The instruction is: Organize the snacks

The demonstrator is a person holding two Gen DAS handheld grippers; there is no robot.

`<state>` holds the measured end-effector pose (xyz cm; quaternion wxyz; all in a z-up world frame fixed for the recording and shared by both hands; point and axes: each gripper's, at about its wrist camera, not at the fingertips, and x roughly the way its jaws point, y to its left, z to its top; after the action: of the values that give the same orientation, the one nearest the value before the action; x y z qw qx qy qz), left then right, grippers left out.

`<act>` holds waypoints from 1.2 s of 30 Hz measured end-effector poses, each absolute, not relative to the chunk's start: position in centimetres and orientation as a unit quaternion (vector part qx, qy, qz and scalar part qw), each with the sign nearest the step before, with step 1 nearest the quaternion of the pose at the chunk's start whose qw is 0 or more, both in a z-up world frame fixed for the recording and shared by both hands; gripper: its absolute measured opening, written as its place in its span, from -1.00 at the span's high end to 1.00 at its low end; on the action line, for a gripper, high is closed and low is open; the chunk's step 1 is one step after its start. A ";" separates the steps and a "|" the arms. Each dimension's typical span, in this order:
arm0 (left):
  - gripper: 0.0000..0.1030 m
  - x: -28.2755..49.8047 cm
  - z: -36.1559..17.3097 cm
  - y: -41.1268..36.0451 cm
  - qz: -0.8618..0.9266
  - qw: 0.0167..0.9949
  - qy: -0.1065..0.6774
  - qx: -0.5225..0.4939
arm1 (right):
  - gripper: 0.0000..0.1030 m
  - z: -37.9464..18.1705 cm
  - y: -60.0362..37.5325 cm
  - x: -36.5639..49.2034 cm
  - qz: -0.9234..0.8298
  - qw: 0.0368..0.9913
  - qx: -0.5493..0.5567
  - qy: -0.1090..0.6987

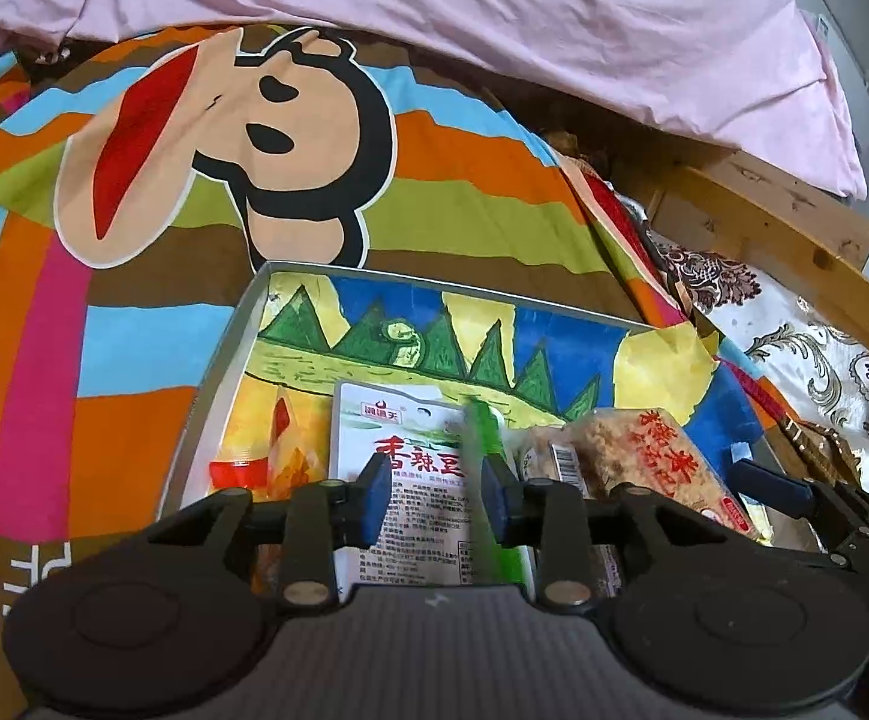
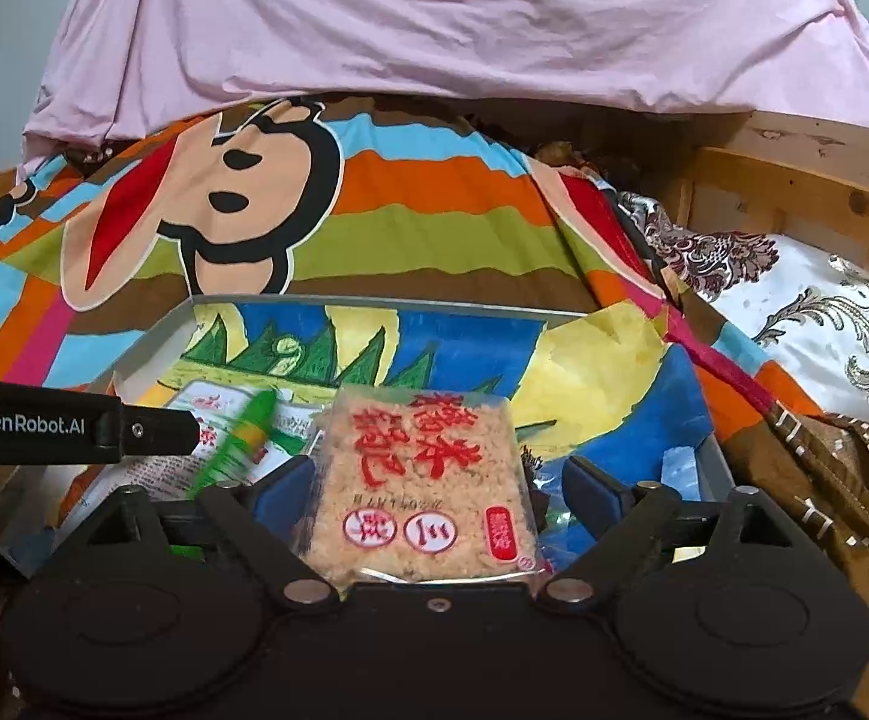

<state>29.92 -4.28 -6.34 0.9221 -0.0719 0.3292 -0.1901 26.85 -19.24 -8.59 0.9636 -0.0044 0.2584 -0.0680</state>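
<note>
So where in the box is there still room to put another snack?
The far half of the tray is bare, up to its back wall, beyond the rice cracker pack and the white pack. The far right corner is free too. The near half is crowded with packs, the green stick and both tools.

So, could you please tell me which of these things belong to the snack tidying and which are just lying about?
Belongs to the job:
- tray
- rice cracker pack
- white tofu packet
- green snack stick
- orange packet

Just lying about:
- cartoon blanket
- pink sheet
- wooden bed frame
- floral cloth
</note>
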 end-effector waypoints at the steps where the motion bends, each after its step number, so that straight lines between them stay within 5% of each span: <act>1: 0.26 29.9 -6.3 -4.3 -0.190 0.922 0.329 -0.072 | -0.80 -8.4 -19.3 26.7 -0.068 0.964 -0.003 0.257; 24: -0.95 26.6 -0.5 -2.5 -0.164 0.948 0.252 -0.107 | -0.98 -2.3 -20.6 22.2 -0.092 0.979 0.021 0.183; 36: -0.99 23.2 2.3 -0.8 -0.119 0.961 0.215 -0.126 | -0.99 1.3 -20.3 18.6 -0.077 0.986 0.007 0.145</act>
<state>23.17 -0.76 2.25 0.9611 -0.1262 0.2150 -0.1188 18.65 -20.27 1.30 0.9864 0.0073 0.1448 -0.0772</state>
